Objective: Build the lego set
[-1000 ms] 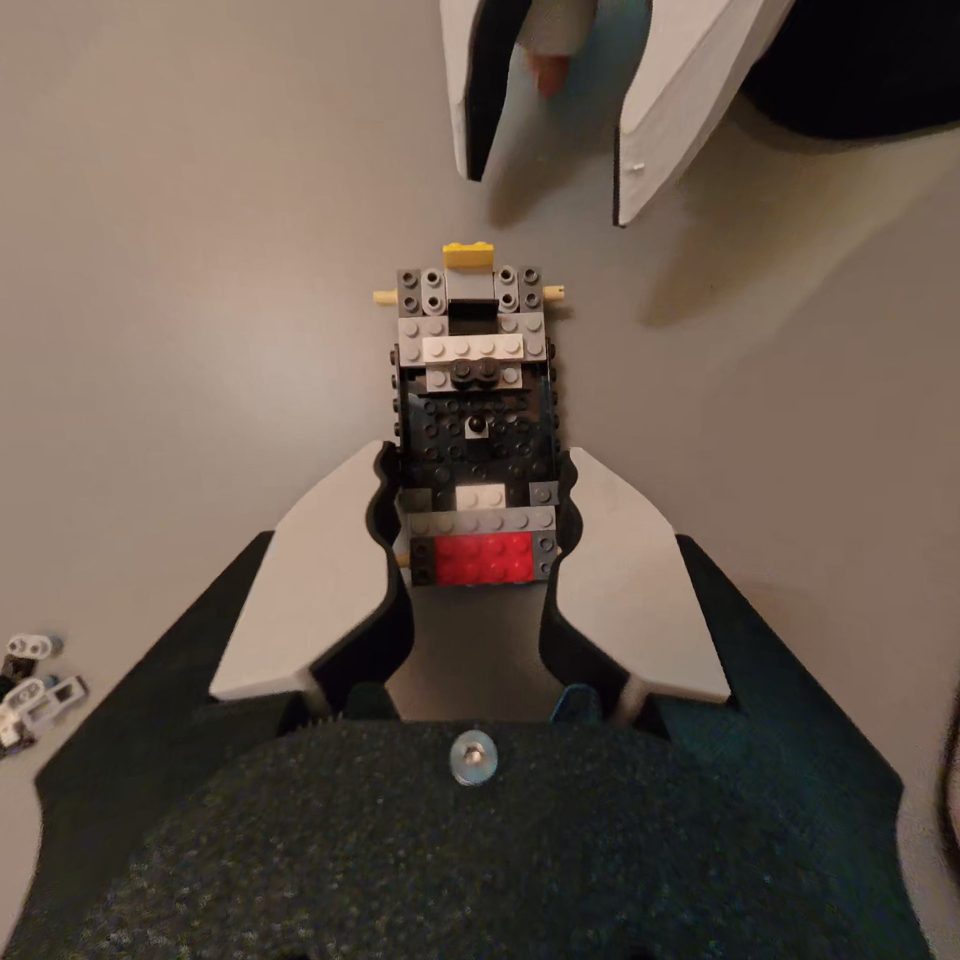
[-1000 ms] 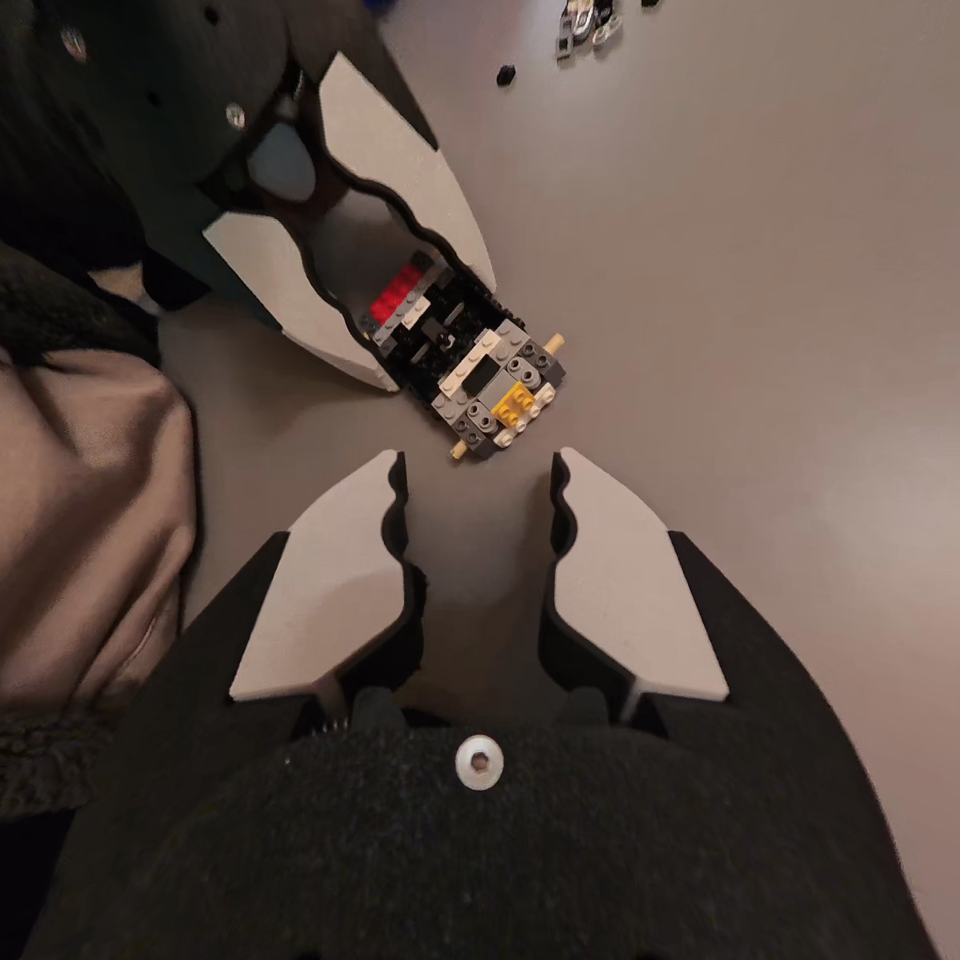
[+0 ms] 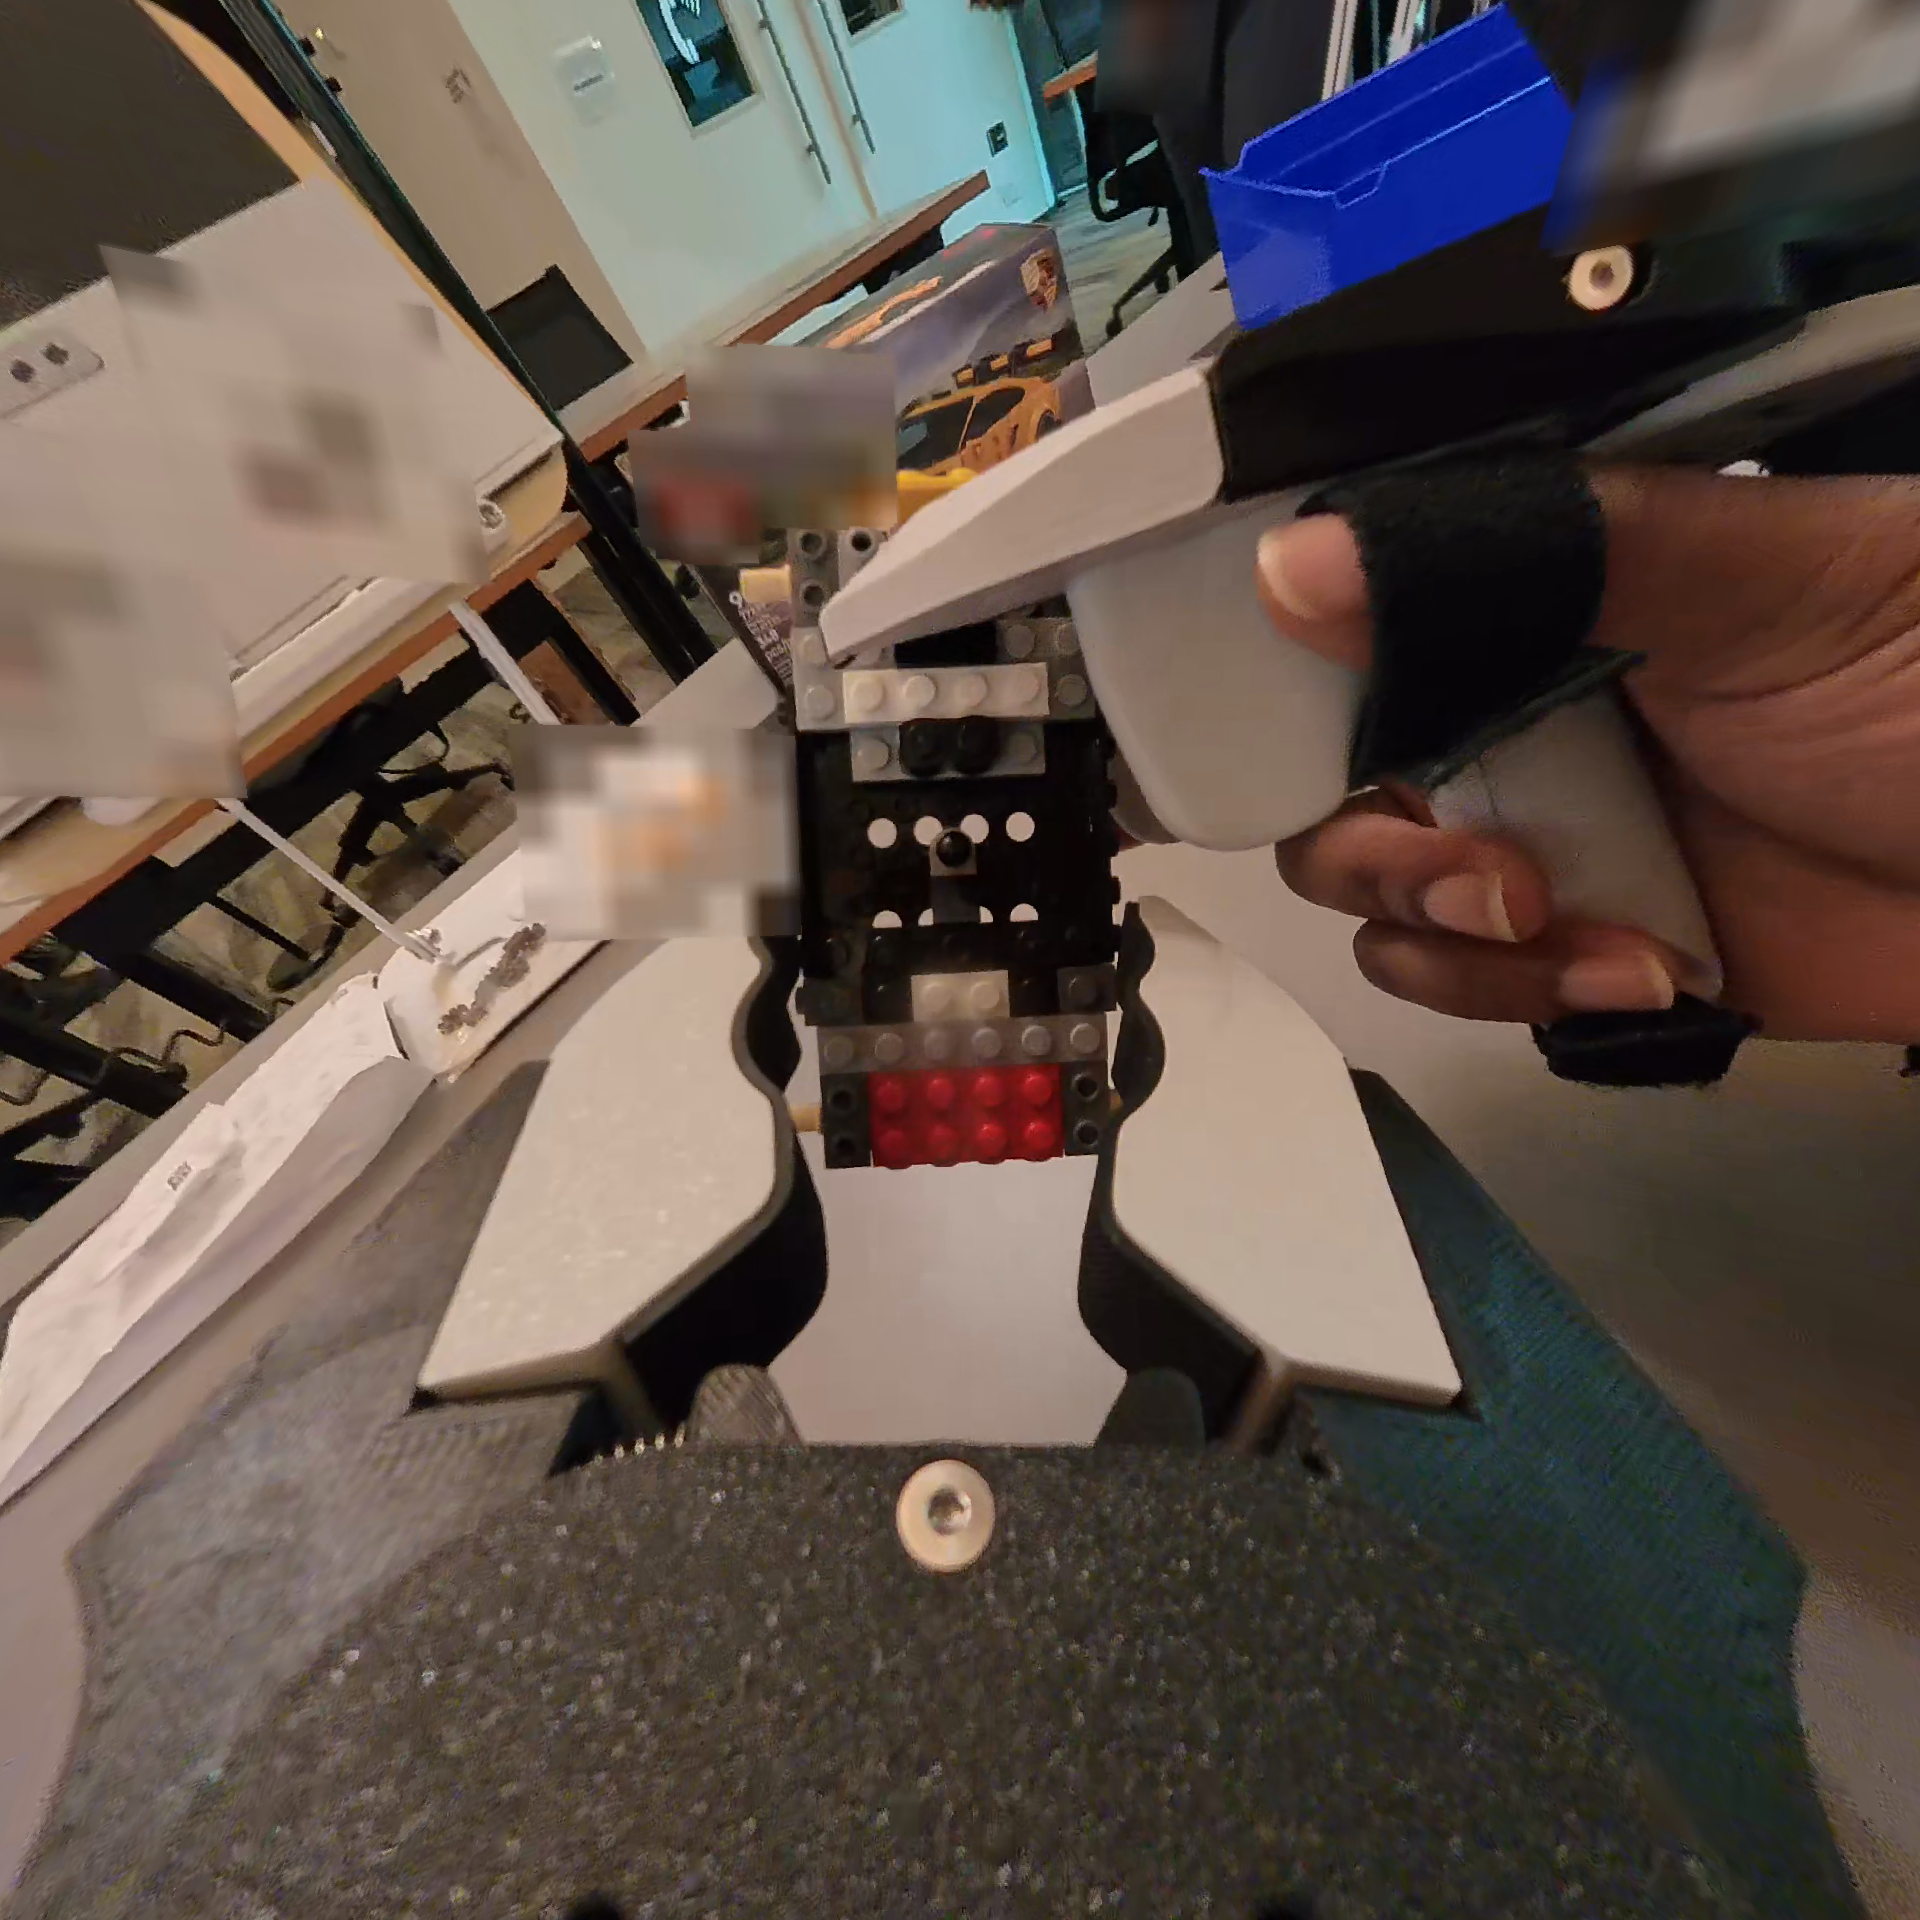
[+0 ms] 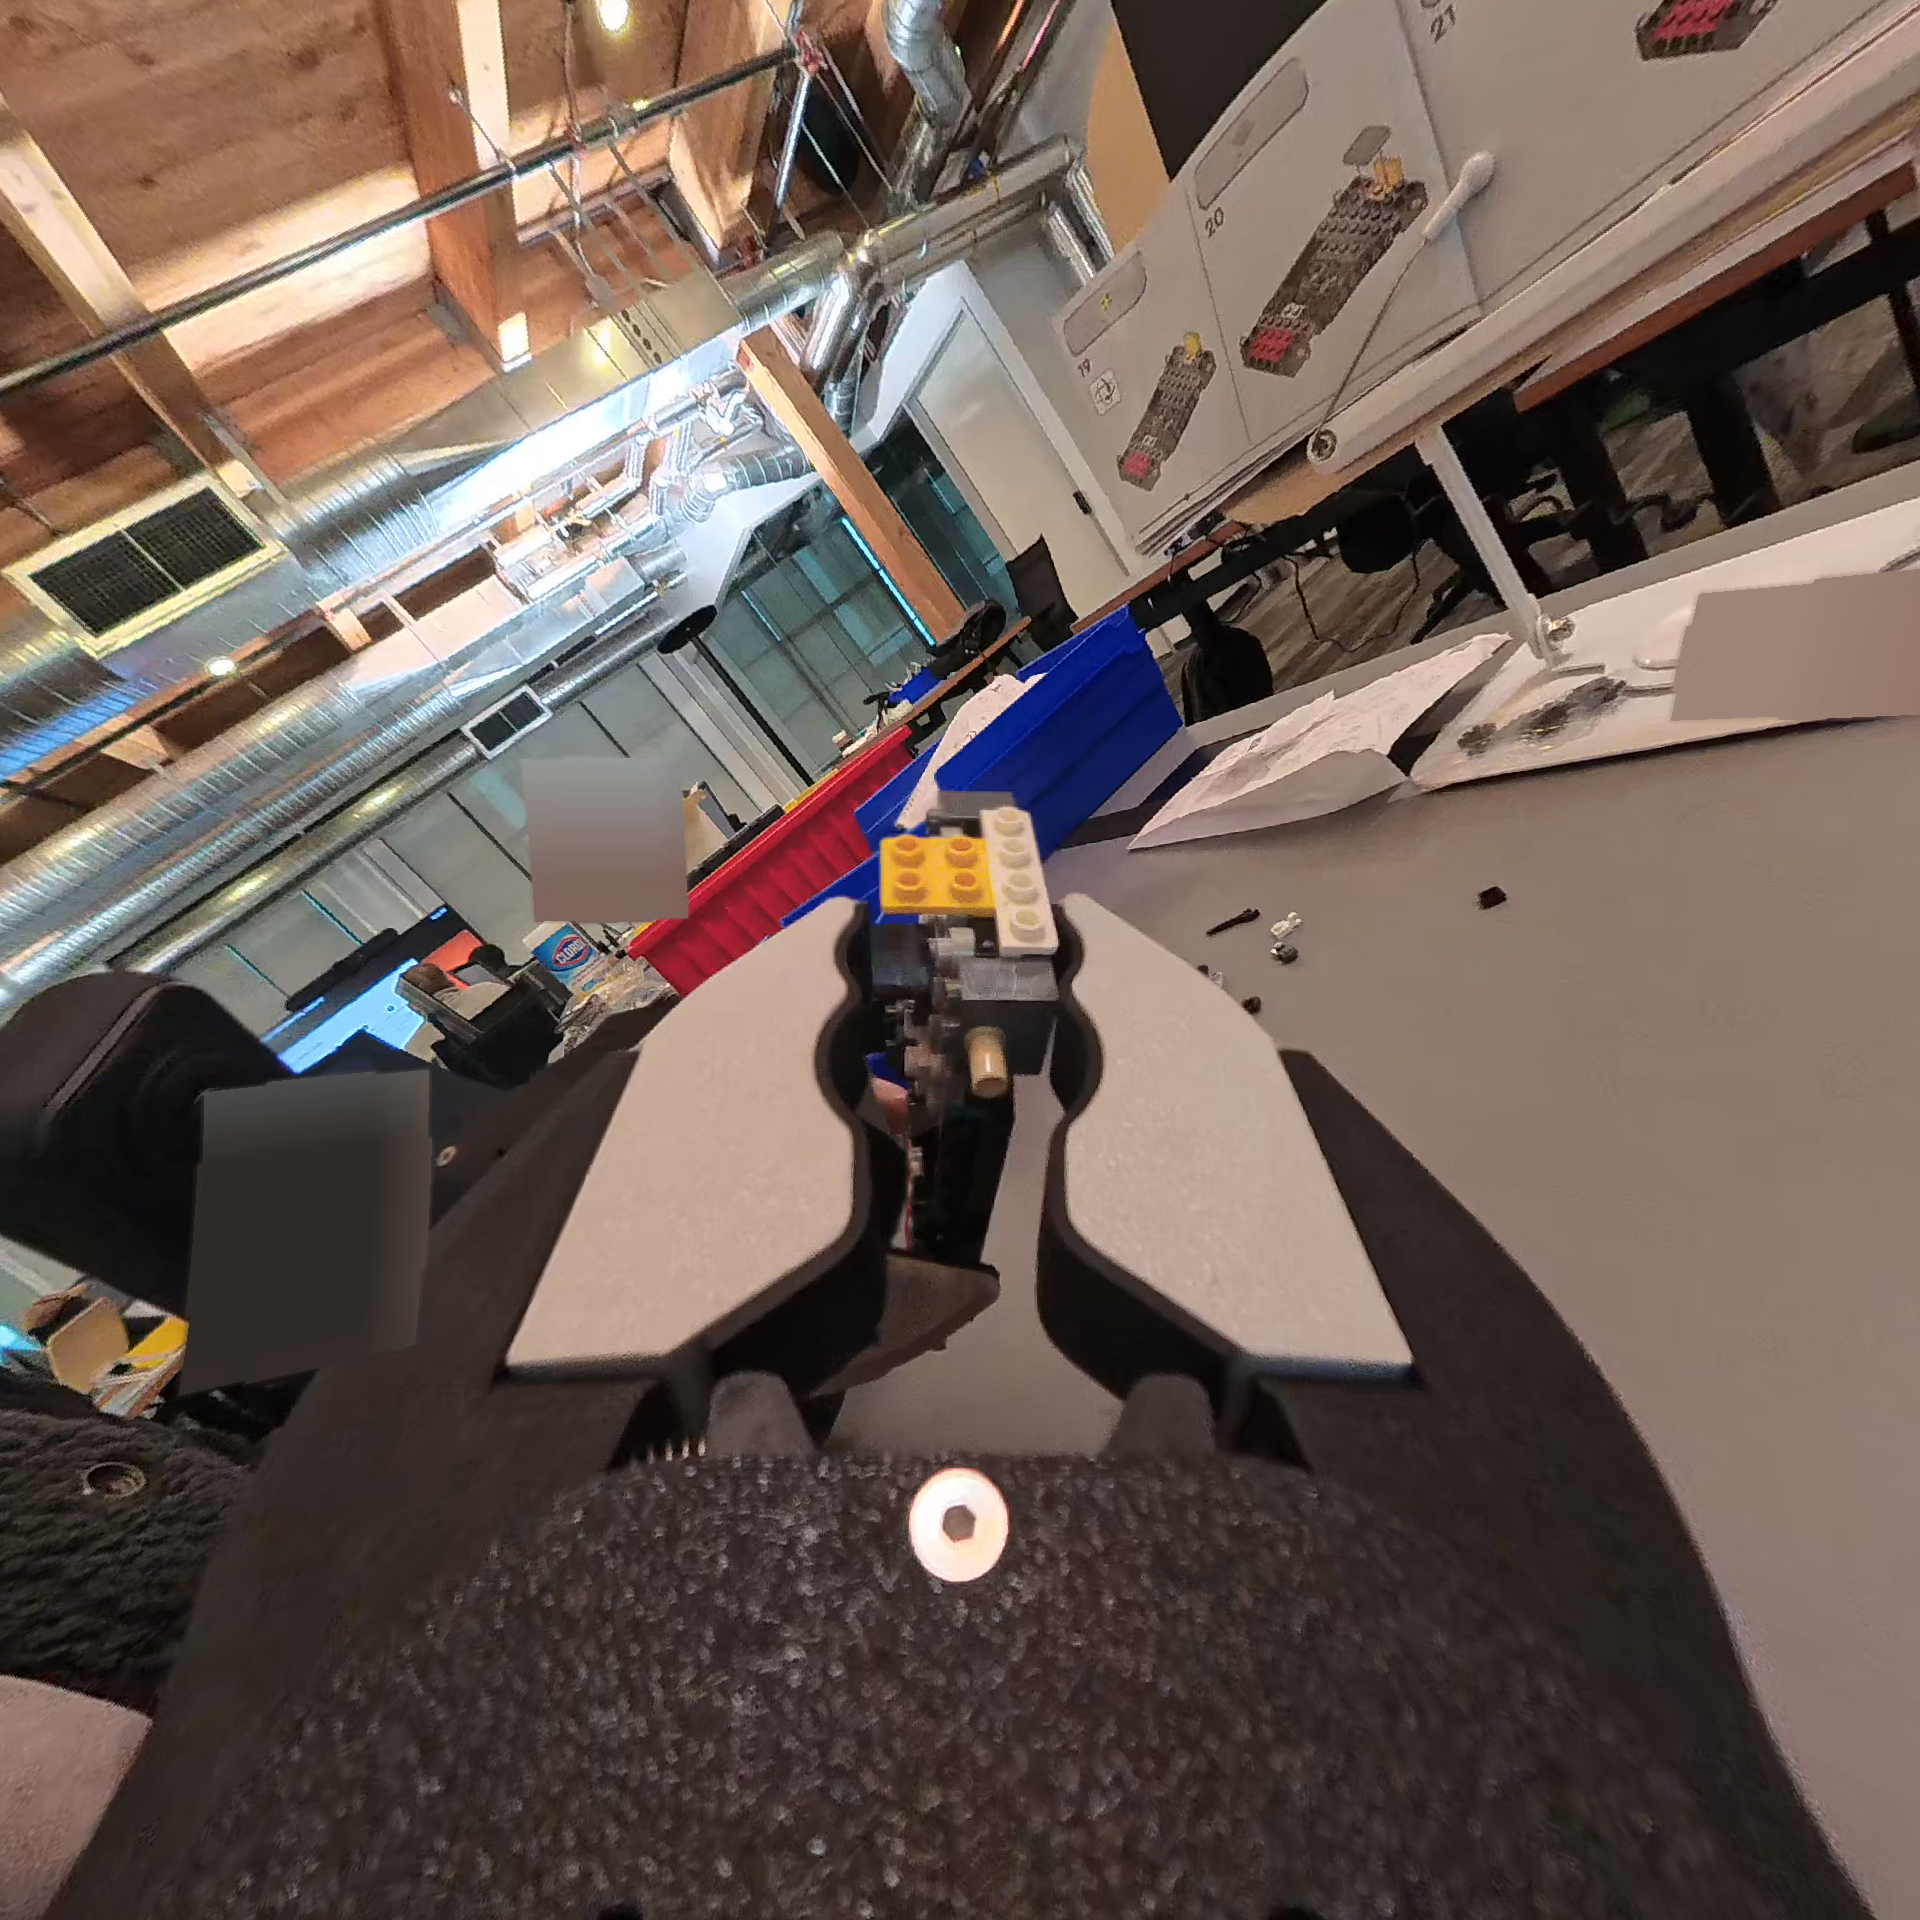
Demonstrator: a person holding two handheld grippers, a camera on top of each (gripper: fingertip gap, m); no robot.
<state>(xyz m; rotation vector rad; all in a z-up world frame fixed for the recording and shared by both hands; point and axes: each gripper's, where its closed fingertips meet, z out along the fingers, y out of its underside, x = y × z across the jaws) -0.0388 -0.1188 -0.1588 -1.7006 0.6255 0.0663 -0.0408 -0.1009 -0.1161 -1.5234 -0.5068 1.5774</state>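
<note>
The left gripper pinches the rear of the model, its fingers pressed on the sides just above the red plate; the model runs toward 12 o'clock from the jaws, lifted off the table. The right gripper clamps the model's other end, with the yellow plate and a white strip sticking out past its fingertips at 12 o'clock. In the left view that gripper enters from 2 o'clock, with a hand round its grip. Loose pieces lie on the table at 2 o'clock from the right gripper, with a booklet beyond.
</note>
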